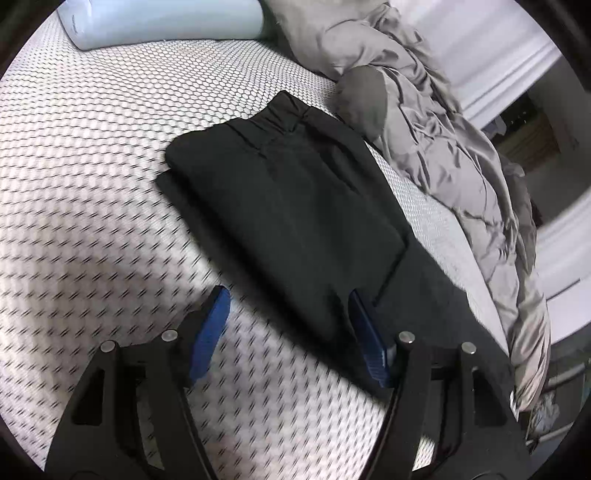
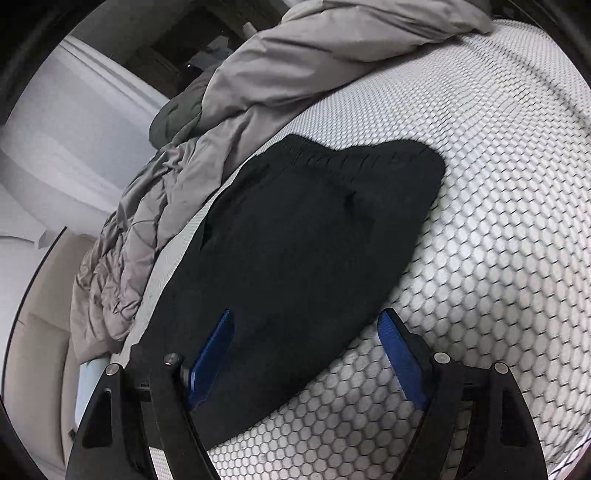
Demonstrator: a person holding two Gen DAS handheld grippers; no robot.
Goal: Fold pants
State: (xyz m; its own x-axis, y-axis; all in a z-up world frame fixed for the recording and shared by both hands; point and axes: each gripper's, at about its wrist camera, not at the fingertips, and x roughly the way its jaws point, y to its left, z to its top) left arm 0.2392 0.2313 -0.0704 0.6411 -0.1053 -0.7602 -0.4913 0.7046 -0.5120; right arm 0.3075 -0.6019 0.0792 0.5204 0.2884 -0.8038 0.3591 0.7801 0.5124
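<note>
Black pants [image 1: 295, 206] lie folded flat on the mattress, with the elastic waistband at the far end. In the left wrist view, my left gripper [image 1: 287, 293] hovers over the near end of the pants. It is open and its blue pads [image 1: 212, 332] hold nothing. In the right wrist view the same pants [image 2: 314, 229] fill the middle. My right gripper [image 2: 306, 314] stands open above their near part, nothing pinched between its blue pads [image 2: 402, 354].
The mattress [image 1: 92, 166] has a white honeycomb cover [image 2: 498, 184]. A crumpled grey duvet [image 1: 443, 147] lies along the bed's edge beside the pants [image 2: 258, 81]. A pale pillow [image 1: 166, 22] rests at the far end. White walls and floor lie beyond the edge.
</note>
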